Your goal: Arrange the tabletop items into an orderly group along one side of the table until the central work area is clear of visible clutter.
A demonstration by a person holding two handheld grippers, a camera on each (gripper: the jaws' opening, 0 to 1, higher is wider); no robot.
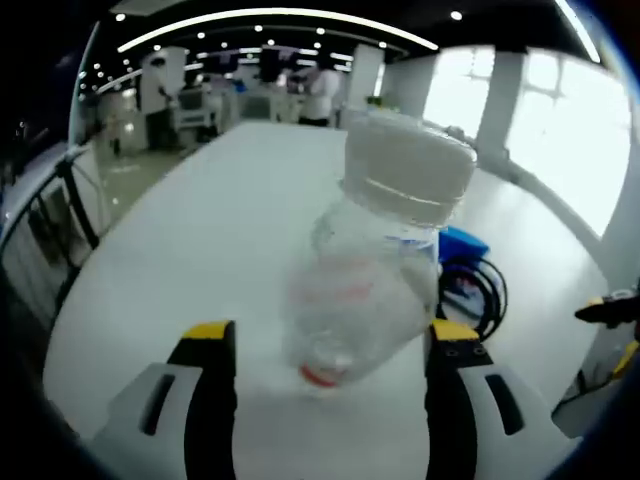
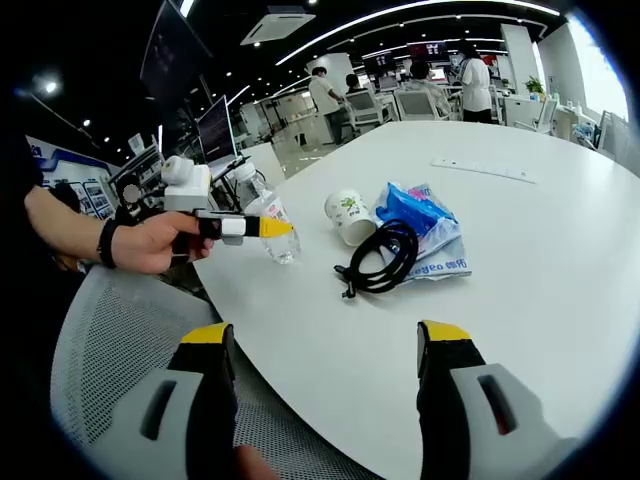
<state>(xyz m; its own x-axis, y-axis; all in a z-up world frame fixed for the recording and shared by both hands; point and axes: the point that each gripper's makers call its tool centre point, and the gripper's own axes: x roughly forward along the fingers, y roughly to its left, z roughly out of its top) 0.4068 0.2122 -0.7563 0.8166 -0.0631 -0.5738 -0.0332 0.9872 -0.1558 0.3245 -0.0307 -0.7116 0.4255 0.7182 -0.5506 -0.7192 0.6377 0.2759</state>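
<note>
Left gripper (image 1: pixel 330 350) grips the clear bottle (image 1: pixel 375 270), tilted, at the desk (image 2: pixel 560 250) edge, probably to park it along that side. Right gripper (image 2: pixel 320 345) spread, empty. Paper cup (image 2: pixel 350 216), black cable (image 2: pixel 385 258), blue packet (image 2: pixel 425 215) clutter mid-desk.
</note>
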